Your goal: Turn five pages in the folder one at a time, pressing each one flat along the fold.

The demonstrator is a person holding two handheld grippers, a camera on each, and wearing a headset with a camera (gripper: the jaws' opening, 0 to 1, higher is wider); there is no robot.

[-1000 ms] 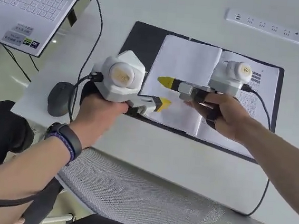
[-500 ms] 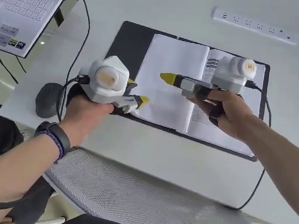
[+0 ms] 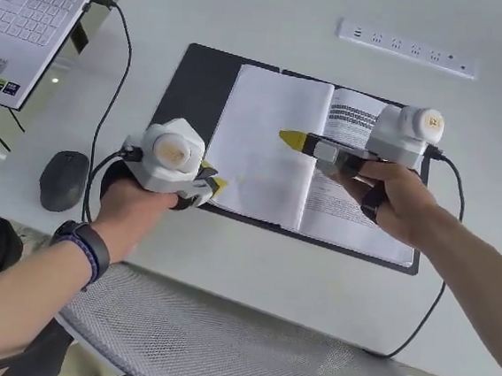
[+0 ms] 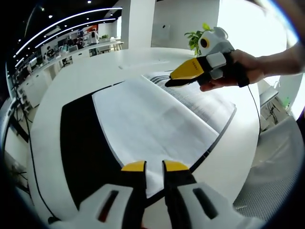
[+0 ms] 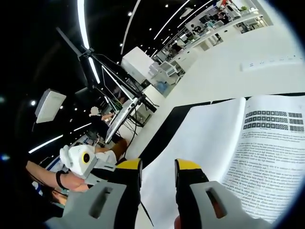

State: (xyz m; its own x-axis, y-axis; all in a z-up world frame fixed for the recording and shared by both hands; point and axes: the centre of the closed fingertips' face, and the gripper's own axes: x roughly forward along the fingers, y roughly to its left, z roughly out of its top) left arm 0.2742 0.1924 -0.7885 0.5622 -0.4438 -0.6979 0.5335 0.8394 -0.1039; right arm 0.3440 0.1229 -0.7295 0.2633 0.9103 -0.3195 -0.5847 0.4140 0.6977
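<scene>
Black folder [image 3: 199, 85] lies open on the white table [image 3: 249, 19], with a blank white page [image 3: 255, 144] on its left half and a printed page [image 3: 347, 206] on its right. The fold [image 3: 317, 159] between them runs from the far edge of the folder towards the person.

In the head view the right gripper [image 3: 291, 139] hangs over the blank page, its yellow tips just to the left of the fold and pointing towards the person's left. Its long axis therefore lies across the fold, not along it. The right gripper view shows its jaws spread with a clear gap and nothing between them.

The left gripper [image 3: 213, 184] sits at the near left edge of the folder, by the blank page's near corner and well apart from the fold. Its own view shows the jaws nearly together with a slim gap. I see nothing pinched, though I cannot tell whether the tips touch the paper.

The right gripper is plainly nearer the crease, so pressing probably falls to it. That means coming down onto the paper beside the fold and drawing along its length, far to near. The printed page lies under the right hand, ready for a later turn.
</scene>
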